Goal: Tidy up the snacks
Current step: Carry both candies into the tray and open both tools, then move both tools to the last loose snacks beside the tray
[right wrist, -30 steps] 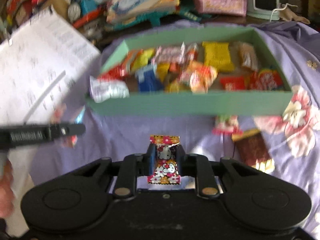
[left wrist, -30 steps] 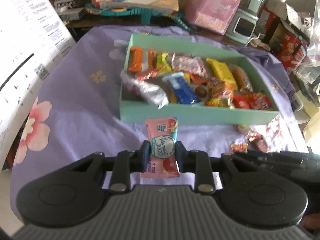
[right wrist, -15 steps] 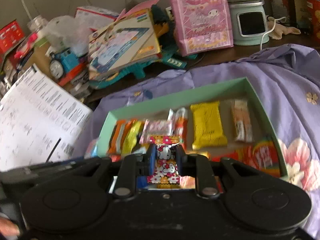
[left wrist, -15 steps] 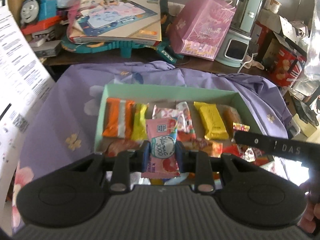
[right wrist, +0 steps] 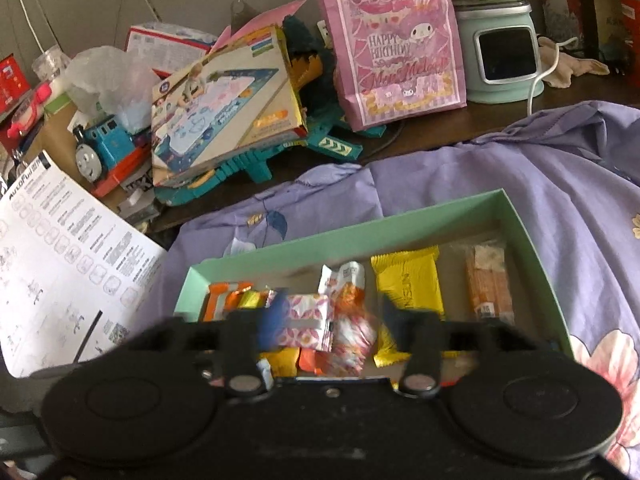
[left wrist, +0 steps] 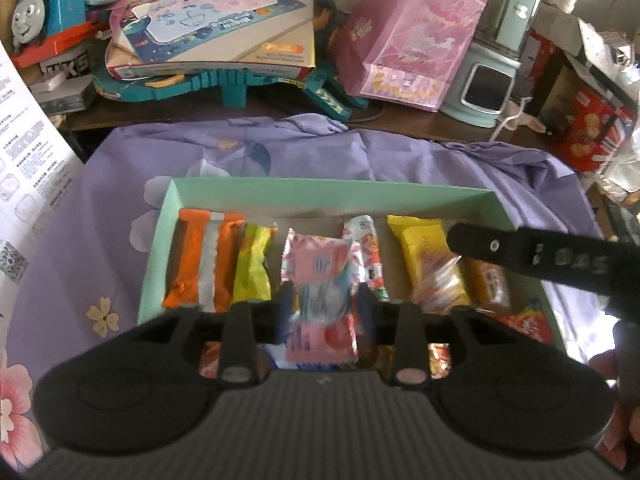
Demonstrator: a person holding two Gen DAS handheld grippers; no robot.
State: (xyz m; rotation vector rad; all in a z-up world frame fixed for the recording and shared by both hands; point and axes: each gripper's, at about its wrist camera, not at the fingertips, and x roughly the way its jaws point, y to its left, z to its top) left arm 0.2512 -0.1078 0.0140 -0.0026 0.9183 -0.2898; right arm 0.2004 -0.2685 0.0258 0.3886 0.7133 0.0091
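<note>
Both my claws hang over the shallow mint-green cardboard box (left wrist: 160,236) on the lilac flowered cloth (left wrist: 100,208). My left claw (left wrist: 322,312) has just spread open, the blurred pink sachet (left wrist: 320,312) loose between its fingers. My right claw (right wrist: 332,324) has just sprung wide too, a blurred red-and-white wrapper (right wrist: 352,332) free between its fingers, over the snacks.

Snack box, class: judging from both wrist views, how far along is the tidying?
Done: the mint-green cardboard box already holds many snacks, including an orange wrapped bar and a yellow wrapped bar. In hand: both tools have just been opening above it; a blurred pink sachet sits loose between the left tool. Left: cannot tell; the cloth nearby is hidden.
</note>
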